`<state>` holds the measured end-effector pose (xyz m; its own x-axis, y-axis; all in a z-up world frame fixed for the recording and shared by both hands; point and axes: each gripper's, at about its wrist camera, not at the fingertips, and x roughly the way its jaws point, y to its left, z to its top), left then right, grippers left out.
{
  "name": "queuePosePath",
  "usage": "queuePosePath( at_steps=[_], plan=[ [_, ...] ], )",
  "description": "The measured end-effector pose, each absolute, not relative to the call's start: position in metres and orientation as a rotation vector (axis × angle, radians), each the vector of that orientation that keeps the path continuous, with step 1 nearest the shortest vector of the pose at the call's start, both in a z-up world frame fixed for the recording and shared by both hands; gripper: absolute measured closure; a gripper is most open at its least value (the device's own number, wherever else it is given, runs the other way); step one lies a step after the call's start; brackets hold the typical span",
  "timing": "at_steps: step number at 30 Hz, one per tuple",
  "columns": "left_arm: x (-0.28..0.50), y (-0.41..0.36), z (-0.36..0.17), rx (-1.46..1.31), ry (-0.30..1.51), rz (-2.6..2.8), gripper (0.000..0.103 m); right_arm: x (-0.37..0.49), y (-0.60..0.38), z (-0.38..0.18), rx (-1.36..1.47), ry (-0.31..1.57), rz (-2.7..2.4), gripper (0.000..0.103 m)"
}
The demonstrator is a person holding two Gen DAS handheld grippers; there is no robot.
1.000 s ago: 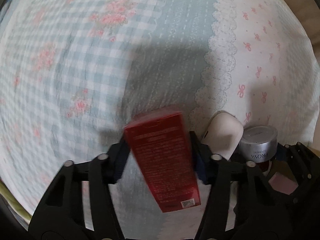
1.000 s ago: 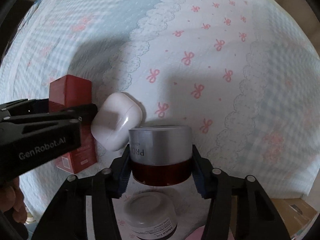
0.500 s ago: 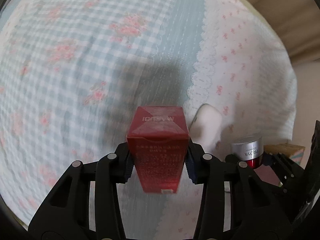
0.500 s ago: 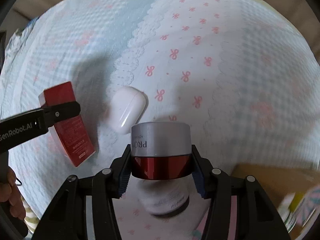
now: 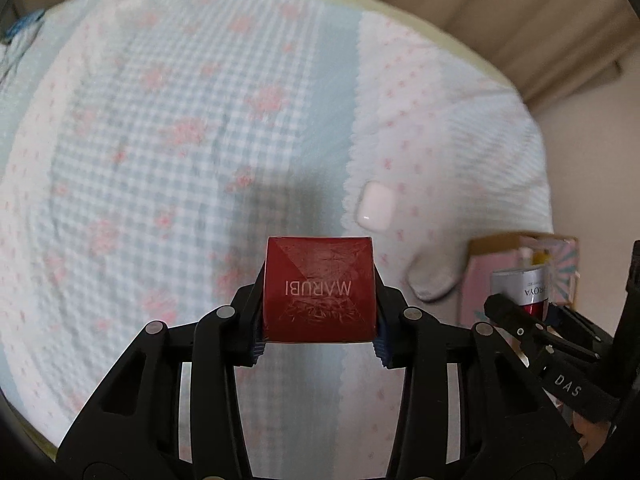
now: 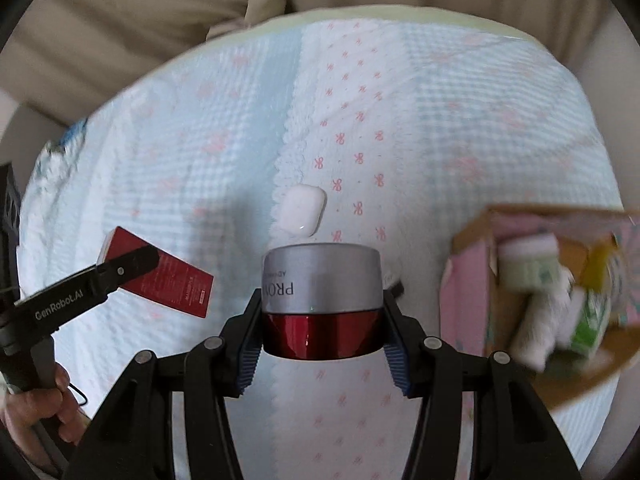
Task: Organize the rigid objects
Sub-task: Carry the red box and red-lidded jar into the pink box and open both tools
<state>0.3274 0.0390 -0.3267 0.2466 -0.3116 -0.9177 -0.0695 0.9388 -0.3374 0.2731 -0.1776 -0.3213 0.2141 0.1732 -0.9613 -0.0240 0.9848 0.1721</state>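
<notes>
Both grippers have lifted well off the bed since a second ago, and the cardboard bin (image 6: 536, 292) has swung into sight on the right.

Left gripper (image 5: 318, 334) is clenched on the red box (image 5: 319, 289), end-on to its camera, held in the air above the quilt (image 5: 168, 152). Right gripper (image 6: 322, 332) clamps the jar (image 6: 321, 300) across its red base, silver lid up, also clear of the bedding.

That box is light card: stiff enough, but it would dent under a hard squeeze, so the flat side faces are the place to grip. Its mate looks heavier, with smooth glossy walls that could slip; a hold low on the body seems safest.

A white case (image 6: 302, 210) lies on the quilt ahead, between the two tools. Bottles and tubes, blurred, already crowd the bin, so free room there is hard to judge. Its near wall stands between the jar and the inside.
</notes>
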Motion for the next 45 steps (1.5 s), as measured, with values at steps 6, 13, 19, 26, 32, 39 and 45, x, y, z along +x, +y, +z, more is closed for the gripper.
queuePosePath(
  at_steps=[6, 13, 19, 26, 32, 39, 45],
  plan=[
    [0.299, 0.034, -0.262, -0.286, 1.26, -0.277, 0.066, 0.228, -0.188, -0.264, 0.235, 1.284, 0.05, 0.054],
    [0.28, -0.01, -0.21, -0.252, 1.207, -0.359, 0.066, 0.185, -0.237, -0.221, 0.26, 1.229, -0.021, 0.054],
    [0.272, -0.074, -0.189, -0.278, 1.184, -0.38, 0.066, 0.171, -0.31, -0.209, 0.259, 1.222, -0.044, 0.054],
    [0.282, -0.161, -0.204, -0.282, 1.22, -0.405, 0.066, 0.175, -0.4, -0.221, 0.267, 1.24, -0.09, 0.054],
    [0.293, -0.219, -0.241, -0.239, 1.277, -0.396, 0.066, 0.189, -0.458, -0.253, 0.279, 1.284, -0.109, 0.054],
    [0.304, -0.256, -0.287, -0.18, 1.342, -0.361, 0.066, 0.203, -0.498, -0.296, 0.28, 1.333, -0.095, 0.054],
    [0.312, -0.273, -0.315, -0.113, 1.38, -0.347, 0.066, 0.212, -0.516, -0.33, 0.261, 1.36, -0.073, 0.054]
  ],
)
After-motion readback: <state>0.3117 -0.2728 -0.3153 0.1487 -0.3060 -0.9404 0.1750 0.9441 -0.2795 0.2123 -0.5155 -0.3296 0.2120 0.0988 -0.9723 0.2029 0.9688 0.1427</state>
